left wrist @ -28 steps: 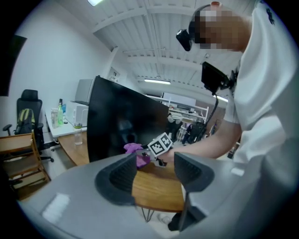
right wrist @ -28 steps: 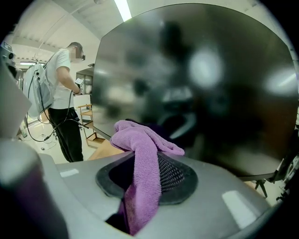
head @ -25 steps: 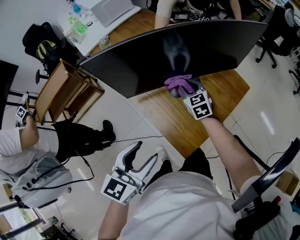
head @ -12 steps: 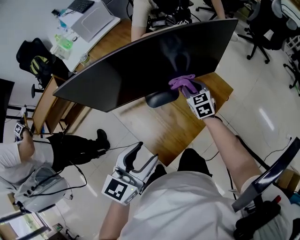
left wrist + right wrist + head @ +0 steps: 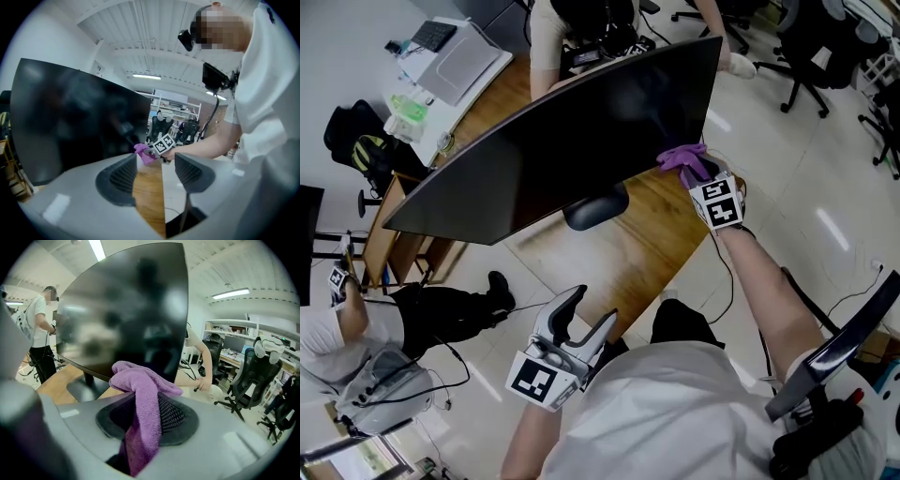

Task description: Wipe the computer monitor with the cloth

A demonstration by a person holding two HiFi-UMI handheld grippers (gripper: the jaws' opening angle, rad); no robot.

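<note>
The wide, dark curved monitor stands on a wooden desk on an oval black base. My right gripper is shut on a purple cloth and holds it against the screen's lower edge near the right corner. In the right gripper view the cloth bunches between the jaws and drapes down, with the screen close ahead. My left gripper hangs open and empty, low by my torso. In the left gripper view its open jaws frame the cloth and the monitor.
A person sits behind the monitor. Another person sits low at the left. A white table with a laptop and bottle stands at the back left, a black bag beside it. Office chairs fill the back right.
My right gripper has slid the cloth rightward along the screen's lower edge, from near the middle to close by the right corner. The left gripper has stayed put and open.
</note>
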